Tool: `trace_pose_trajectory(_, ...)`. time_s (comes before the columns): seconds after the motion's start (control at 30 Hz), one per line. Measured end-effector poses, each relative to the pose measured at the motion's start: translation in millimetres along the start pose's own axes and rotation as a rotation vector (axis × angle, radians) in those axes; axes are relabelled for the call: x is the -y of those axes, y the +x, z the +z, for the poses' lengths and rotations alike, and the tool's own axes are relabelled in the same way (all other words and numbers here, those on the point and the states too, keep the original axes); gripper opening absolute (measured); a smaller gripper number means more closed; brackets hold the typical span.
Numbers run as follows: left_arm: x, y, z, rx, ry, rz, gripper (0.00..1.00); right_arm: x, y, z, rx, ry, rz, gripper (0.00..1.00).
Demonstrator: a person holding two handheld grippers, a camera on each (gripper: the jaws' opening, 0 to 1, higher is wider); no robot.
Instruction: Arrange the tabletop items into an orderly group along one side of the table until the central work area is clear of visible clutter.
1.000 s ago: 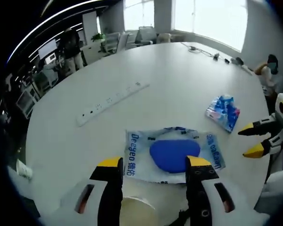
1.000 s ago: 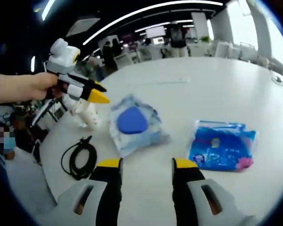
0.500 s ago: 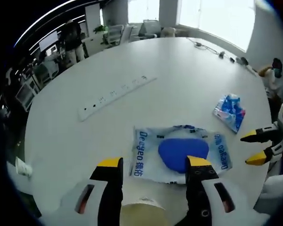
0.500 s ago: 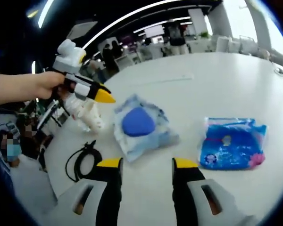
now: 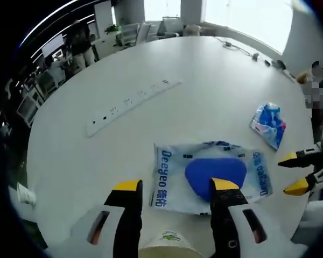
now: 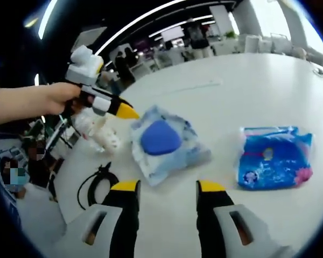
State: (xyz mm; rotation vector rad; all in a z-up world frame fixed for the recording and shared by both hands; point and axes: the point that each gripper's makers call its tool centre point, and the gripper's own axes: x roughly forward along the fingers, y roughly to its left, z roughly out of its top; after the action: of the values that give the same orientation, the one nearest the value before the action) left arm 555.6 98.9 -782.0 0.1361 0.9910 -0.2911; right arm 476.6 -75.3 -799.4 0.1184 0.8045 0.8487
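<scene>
Clear plastic pack (image 5: 207,174) with its blue pad lies mid-table just ahead of my left gripper (image 5: 175,188), jaws wide and empty for the pickup, while my right gripper (image 6: 167,188) hovers likewise spread near the blue packet (image 6: 274,164).

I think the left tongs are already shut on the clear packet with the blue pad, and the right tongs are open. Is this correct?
Not quite. The left tongs are open above the clear packet, not shut on it, as the left gripper view shows. The right tongs are open.
</scene>
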Motion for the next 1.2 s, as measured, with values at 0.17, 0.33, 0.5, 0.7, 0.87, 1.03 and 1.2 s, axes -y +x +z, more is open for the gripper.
trace_pose_trajectory(0.17, -4.7, 3.8, -6.5, -0.023, -0.01, -0.001, 0.45, 2.3, 4.3, -3.6, -0.01, 0.009, -0.001, 0.38)
trace_pose_trajectory(0.33, -10.7, 7.3, -8.3, -0.036, -0.009, 0.004, 0.44, -0.2, 9.4, -6.5, -0.012, 0.043, 0.012, 0.37)
trace_pose_trajectory(0.5, -14.2, 12.5, -9.8, -0.046, -0.021, 0.004, 0.42, -5.8, 12.1, -5.1, -0.005, 0.059, 0.029, 0.37)
trace_pose_trajectory(0.7, -14.9, 17.0, -12.2, -0.058, -0.025, -0.003, 0.4, -3.7, 16.3, -7.0, -0.007, 0.094, 0.042, 0.35)
trace_pose_trajectory(0.87, -19.3, 23.0, -17.1, -0.082, -0.053, -0.011, 0.38, -7.3, 17.3, -8.6, -0.011, 0.109, 0.059, 0.31)
trace_pose_trajectory(1.03, -19.0, 28.0, -19.0, -0.095, -0.066, -0.021, 0.36, -8.1, 20.4, -9.9, -0.011, 0.132, 0.068, 0.31)
trace_pose_trajectory(1.2, -20.6, 32.9, -21.5, -0.111, -0.069, -0.024, 0.36, -7.1, 24.5, -9.6, -0.013, 0.148, 0.075, 0.3)
